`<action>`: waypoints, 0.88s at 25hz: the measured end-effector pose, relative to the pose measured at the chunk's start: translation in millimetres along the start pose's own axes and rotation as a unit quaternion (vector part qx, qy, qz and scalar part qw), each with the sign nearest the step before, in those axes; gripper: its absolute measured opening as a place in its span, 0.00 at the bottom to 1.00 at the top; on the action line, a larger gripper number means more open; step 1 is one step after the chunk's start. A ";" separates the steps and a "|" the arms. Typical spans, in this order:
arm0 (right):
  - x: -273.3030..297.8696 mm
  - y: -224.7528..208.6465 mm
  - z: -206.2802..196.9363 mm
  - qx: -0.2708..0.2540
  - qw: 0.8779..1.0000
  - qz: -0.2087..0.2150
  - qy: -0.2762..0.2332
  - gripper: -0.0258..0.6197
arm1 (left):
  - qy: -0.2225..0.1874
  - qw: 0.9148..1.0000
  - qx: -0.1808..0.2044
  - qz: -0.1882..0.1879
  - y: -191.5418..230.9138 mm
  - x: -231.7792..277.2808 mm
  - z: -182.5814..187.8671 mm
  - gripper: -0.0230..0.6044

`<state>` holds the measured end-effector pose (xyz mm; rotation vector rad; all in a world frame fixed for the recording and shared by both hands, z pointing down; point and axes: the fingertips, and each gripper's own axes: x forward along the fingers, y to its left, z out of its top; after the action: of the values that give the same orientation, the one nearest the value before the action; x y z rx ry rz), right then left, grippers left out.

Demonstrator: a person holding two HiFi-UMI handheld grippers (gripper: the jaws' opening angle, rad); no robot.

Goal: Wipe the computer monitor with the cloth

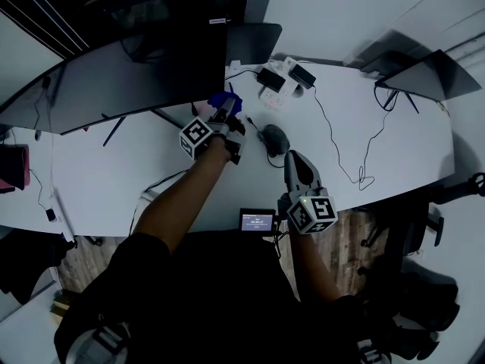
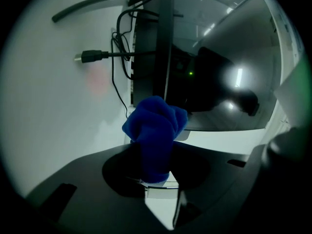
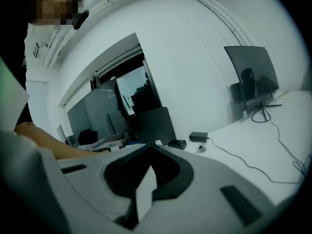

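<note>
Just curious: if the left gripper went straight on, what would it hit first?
Probably the monitor, at its near edge, straight ahead of the blue cloth that the left gripper holds; depth is unclear.

White curved desk (image 1: 379, 120): big dark monitor (image 1: 129, 78) standing at left, second monitor (image 1: 432, 74) far right, power strip (image 1: 274, 95) with black adapters (image 1: 270, 79), thin cable (image 1: 341, 142) trailing across, dark mouse (image 1: 276, 138) mid-desk.
</note>
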<state>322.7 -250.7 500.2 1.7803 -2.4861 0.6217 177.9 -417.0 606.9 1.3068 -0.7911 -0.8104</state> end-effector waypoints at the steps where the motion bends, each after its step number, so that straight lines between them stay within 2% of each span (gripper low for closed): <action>1: 0.4 0.6 1.0 0.000 1.000 0.001 -0.001 0.04 | 0.000 1.000 -0.002 -0.002 -2.3 0.1 -0.9 0.23; 10: 4.2 6.1 6.1 0.001 1.000 0.012 -0.009 0.04 | 0.009 0.999 -0.019 -0.028 -33.2 2.9 -7.2 0.23; 17: 2.0 9.9 11.8 -0.003 1.000 0.012 -0.016 0.04 | 0.022 0.999 -0.012 -0.037 -57.1 3.1 -9.5 0.23; 22: -3.0 14.3 14.4 -0.005 1.000 0.011 -0.023 0.04 | 0.029 0.998 -0.011 -0.060 -81.2 1.1 -11.1 0.23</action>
<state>313.7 -248.8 481.9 1.7852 -2.5378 0.5763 182.9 -419.3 525.0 1.3622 -0.6617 -0.8691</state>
